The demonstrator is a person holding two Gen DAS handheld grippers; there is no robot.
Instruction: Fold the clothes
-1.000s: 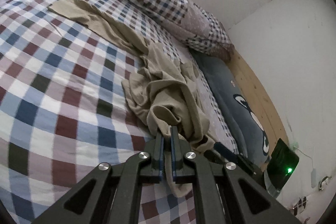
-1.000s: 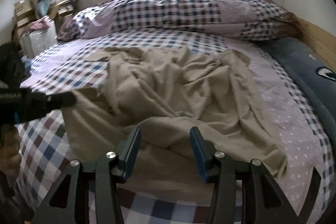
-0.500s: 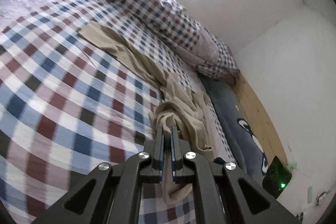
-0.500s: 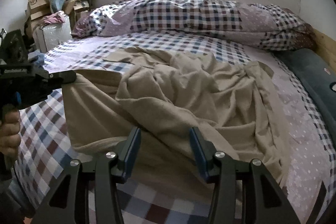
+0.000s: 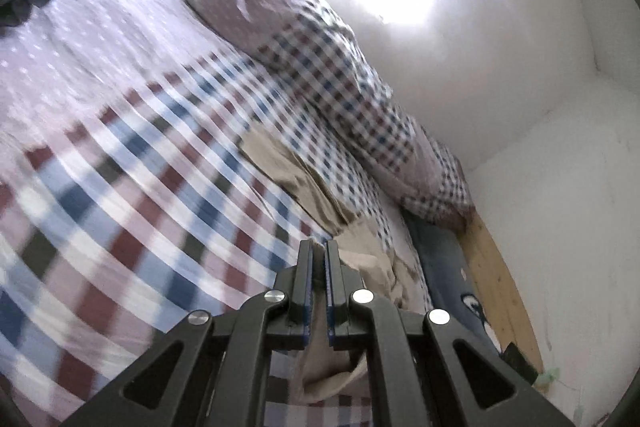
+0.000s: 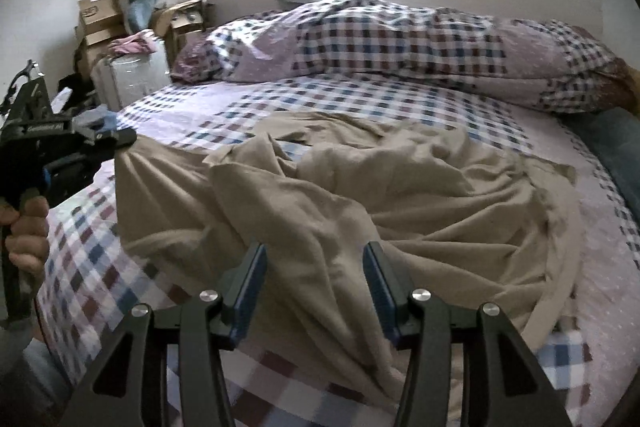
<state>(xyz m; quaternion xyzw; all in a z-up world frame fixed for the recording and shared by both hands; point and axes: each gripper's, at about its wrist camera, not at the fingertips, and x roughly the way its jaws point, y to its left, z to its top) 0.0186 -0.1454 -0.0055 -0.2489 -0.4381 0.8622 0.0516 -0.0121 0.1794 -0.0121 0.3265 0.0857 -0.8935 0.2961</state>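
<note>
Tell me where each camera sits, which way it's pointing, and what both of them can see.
Left wrist: on the left gripper, tilted low across the checked bed toward the far wall; its own fingers pinch the beige garment.
Right wrist: on the right gripper, facing the window; its open fingers show, plus the left gripper in a hand.
Shared: garment, bed, rolled duvet.

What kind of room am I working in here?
Most likely a home bedroom: a bed with a checked sheet, a rolled checked duvet along its far side, and stacked cardboard boxes in the corner.
</note>
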